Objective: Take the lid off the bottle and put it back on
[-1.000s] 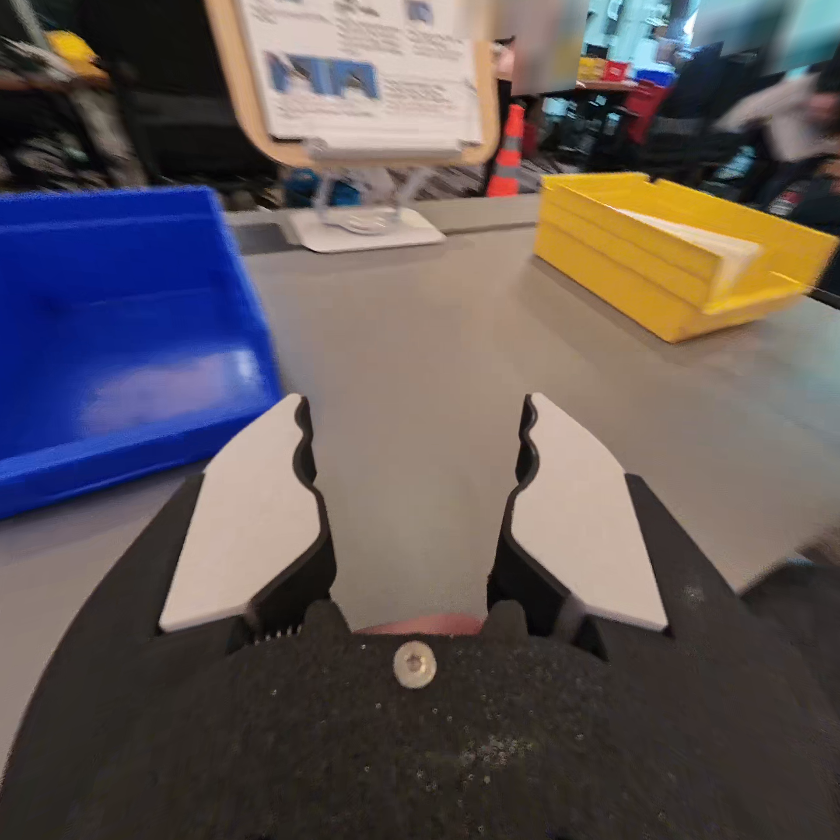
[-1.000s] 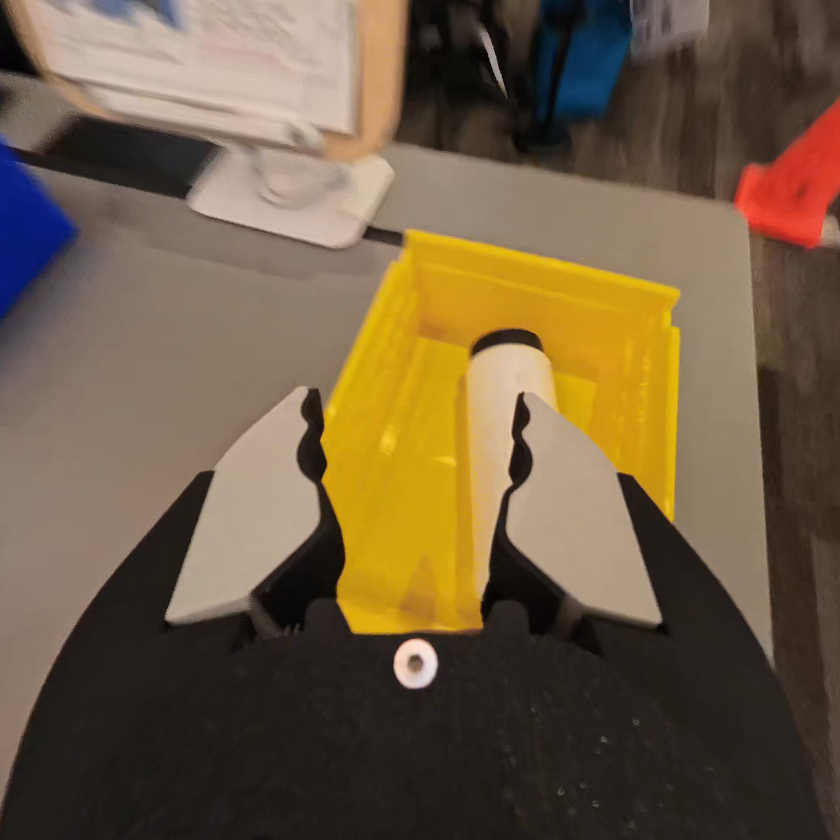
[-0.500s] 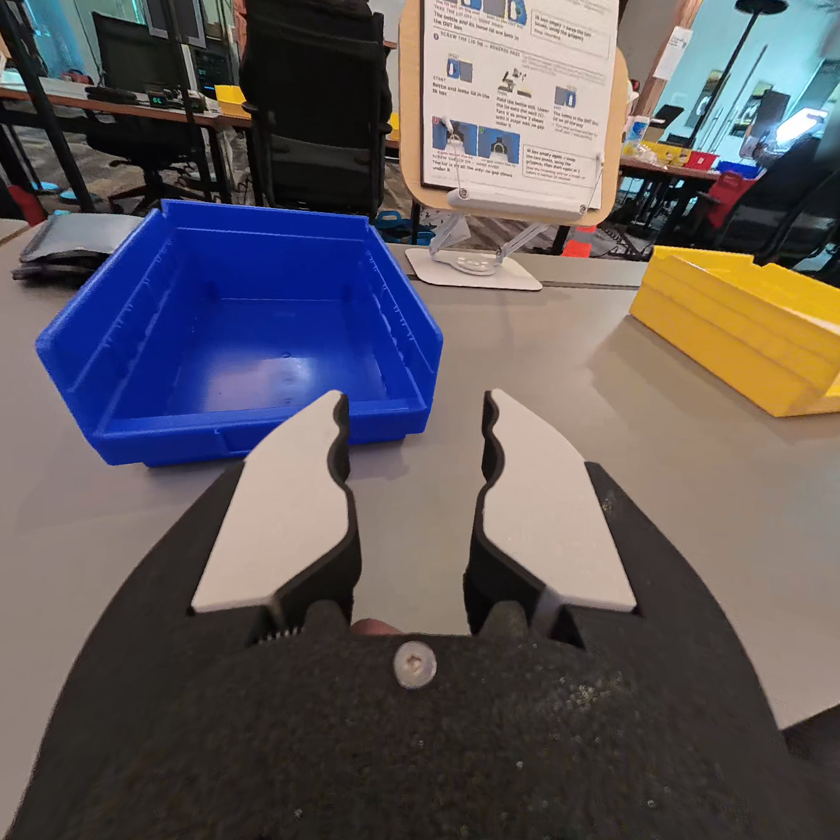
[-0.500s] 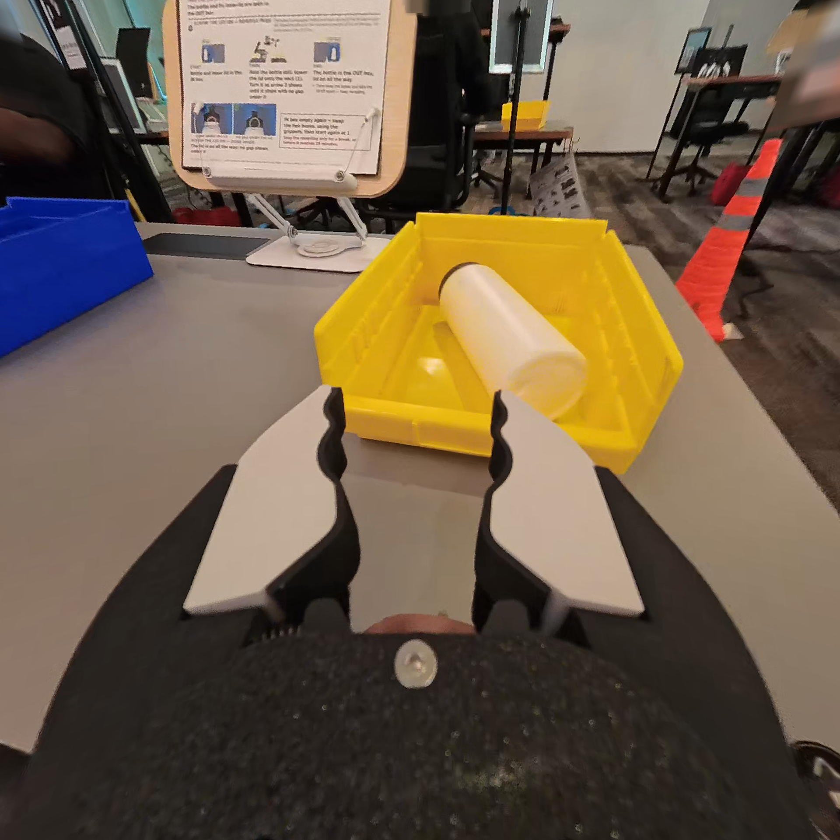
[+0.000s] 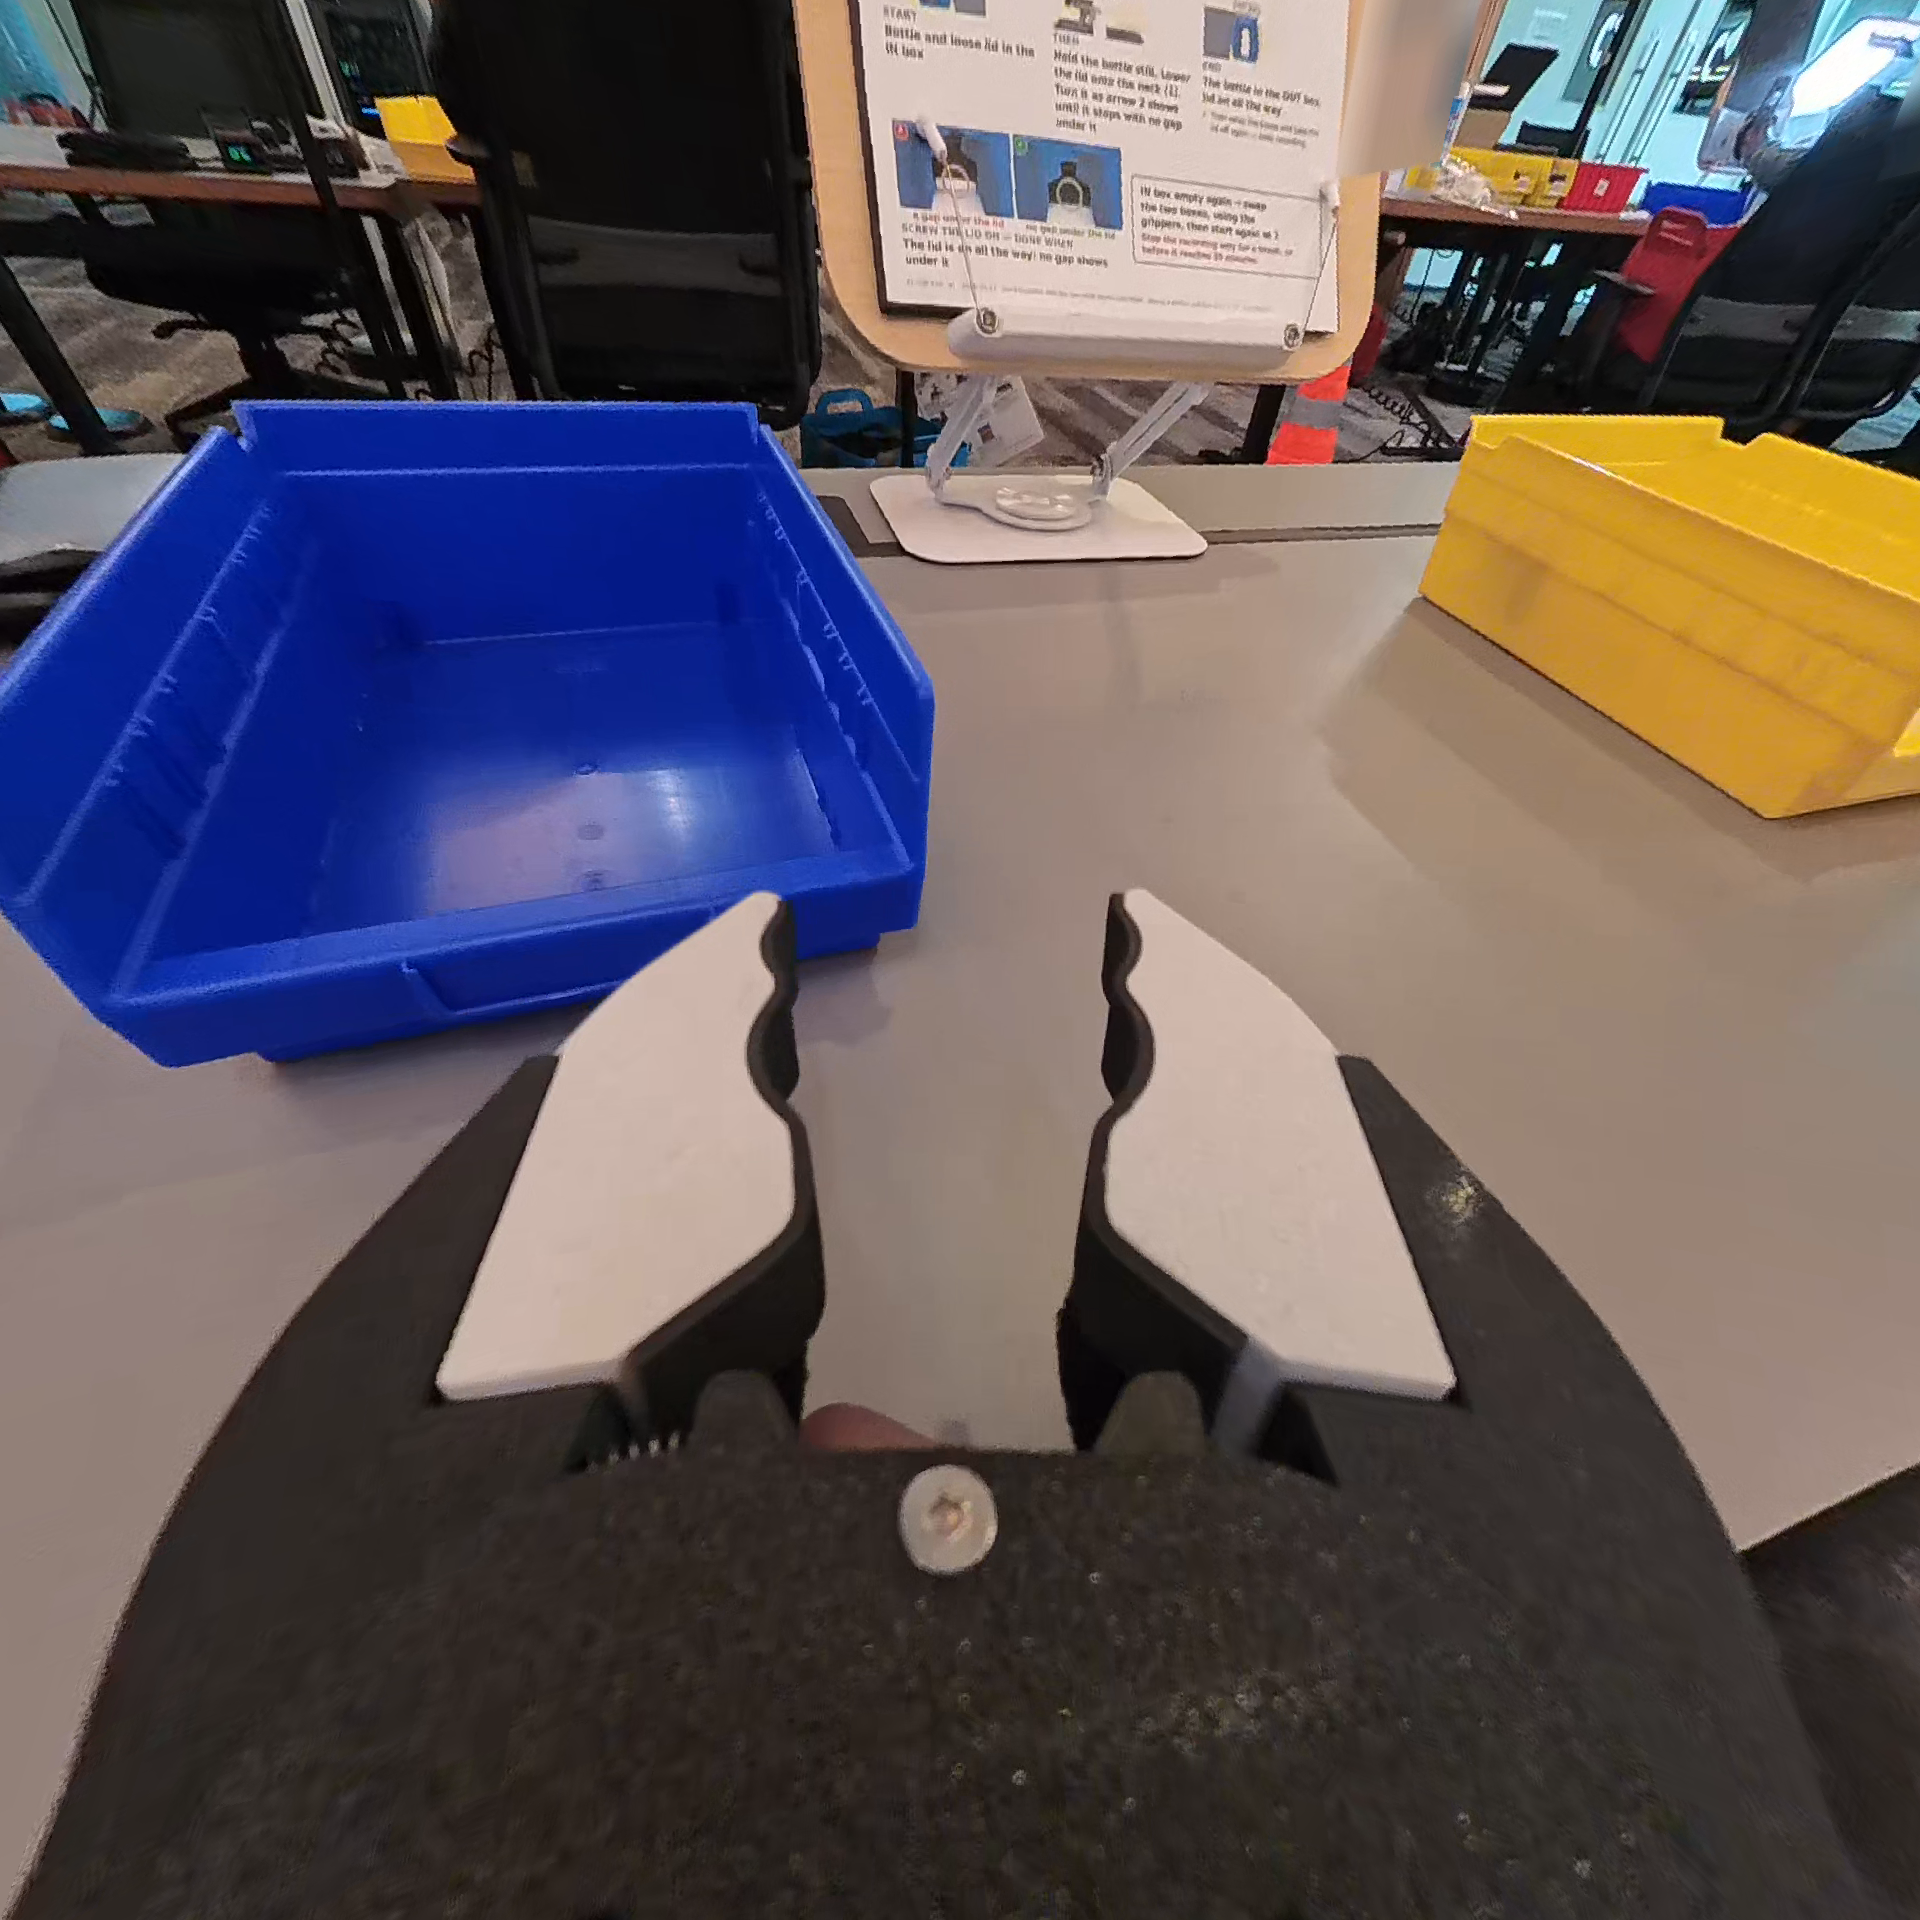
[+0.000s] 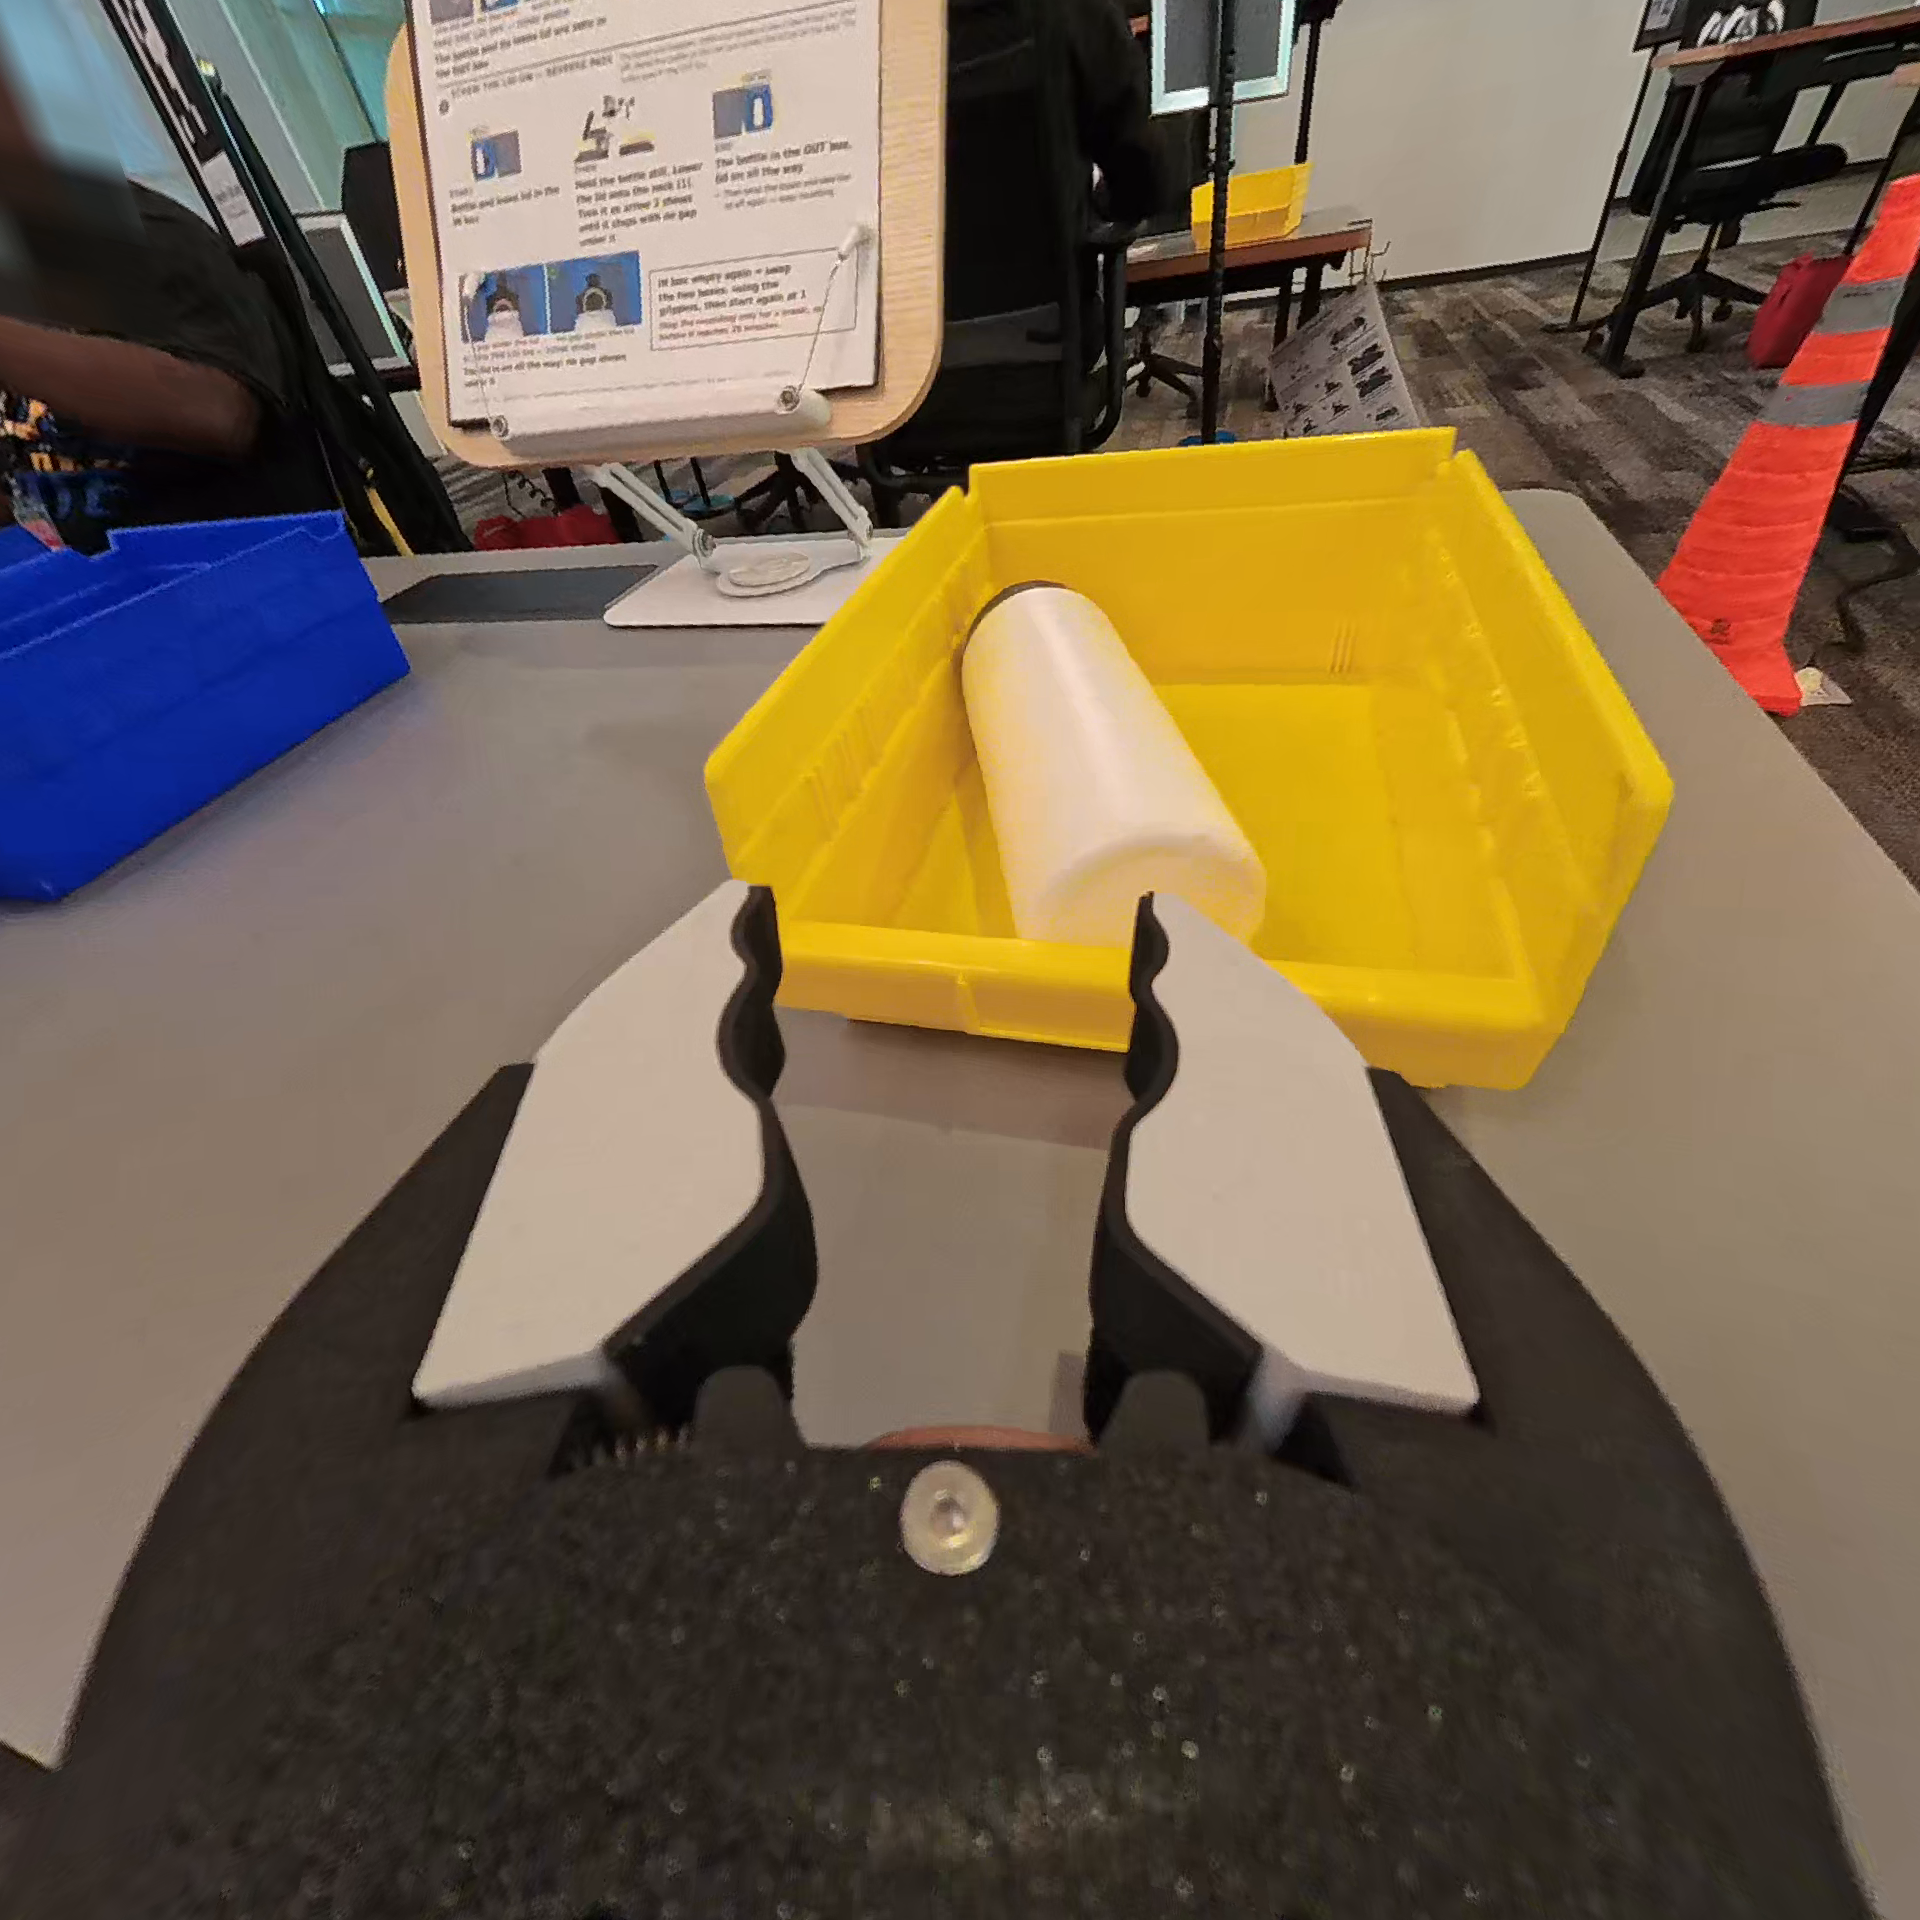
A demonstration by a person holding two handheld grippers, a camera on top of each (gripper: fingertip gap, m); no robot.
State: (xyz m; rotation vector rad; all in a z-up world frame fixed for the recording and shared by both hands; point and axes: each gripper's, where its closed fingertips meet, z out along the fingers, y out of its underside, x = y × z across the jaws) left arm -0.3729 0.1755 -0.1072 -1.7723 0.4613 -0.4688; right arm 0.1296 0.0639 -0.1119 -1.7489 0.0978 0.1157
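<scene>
A white bottle (image 6: 1091,769) lies on its side in the yellow bin (image 6: 1143,1003), its black lid (image 6: 1023,590) on the far end, pointing away. My right gripper (image 6: 951,909) is open and empty, just in front of the bin's near wall, over the grey table. My left gripper (image 5: 945,909) is open and empty, over the table beside the near right corner of the blue bin (image 5: 312,997), which holds nothing. The yellow bin also shows at the right in the left wrist view (image 5: 1662,644); the bottle is hidden there.
A wooden board with an instruction sheet (image 5: 1101,187) stands on a white base (image 5: 1039,520) at the table's far edge, between the bins. The blue bin shows at left in the right wrist view (image 6: 177,686). An orange cone (image 6: 1797,468) stands on the floor to the right.
Both grippers pulled back and levelled out. The right one was above the yellow bin a second ago and is now in front of it. Both sets of jaws narrowed slightly.
</scene>
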